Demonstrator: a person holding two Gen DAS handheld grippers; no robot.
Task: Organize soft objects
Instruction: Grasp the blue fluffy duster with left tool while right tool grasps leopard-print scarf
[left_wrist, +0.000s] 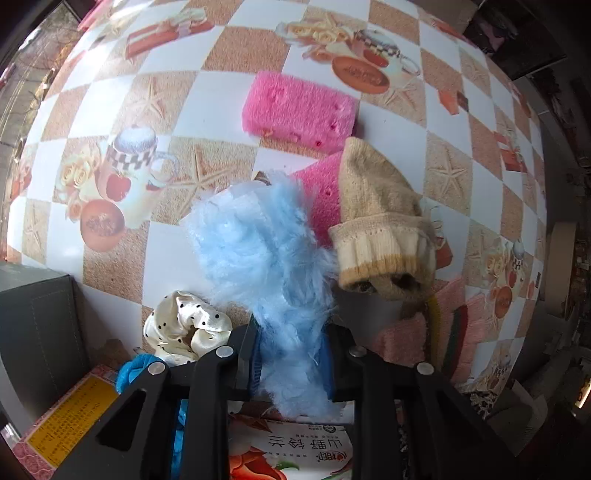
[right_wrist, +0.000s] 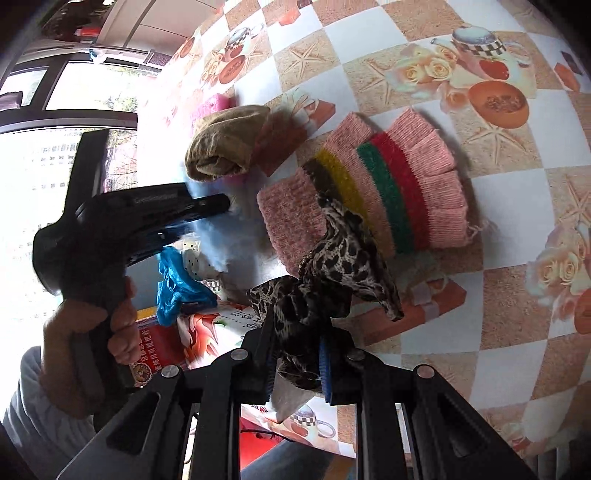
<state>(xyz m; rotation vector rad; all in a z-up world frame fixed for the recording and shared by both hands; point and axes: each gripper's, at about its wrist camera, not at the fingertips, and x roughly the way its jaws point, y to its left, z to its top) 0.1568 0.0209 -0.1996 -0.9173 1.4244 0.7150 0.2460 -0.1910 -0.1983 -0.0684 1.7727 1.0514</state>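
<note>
My left gripper (left_wrist: 291, 354) points down at the table and is shut on a fluffy light-blue piece (left_wrist: 258, 251), whose pile spreads out ahead of the jaws. It shows again as a pale blue tuft (right_wrist: 225, 236) in the right wrist view, beside the left gripper's body (right_wrist: 155, 214) and the hand (right_wrist: 88, 332) that holds it. My right gripper (right_wrist: 297, 365) is shut on a leopard-print cloth (right_wrist: 332, 269) that hangs above a pink knitted glove with coloured stripes (right_wrist: 388, 192). A beige knitted sock (left_wrist: 376, 218) lies on one pink sponge (left_wrist: 325, 199); another pink sponge (left_wrist: 299, 109) lies farther off.
A white dotted scrunchie (left_wrist: 184, 325) and a blue scrunchie (left_wrist: 131, 369) lie by the left jaw. A grey box (left_wrist: 40, 325), a red-and-yellow carton (left_wrist: 62, 424) and a printed packet (left_wrist: 291, 450) sit at the near edge. The checked tablecloth (left_wrist: 110, 92) covers the table.
</note>
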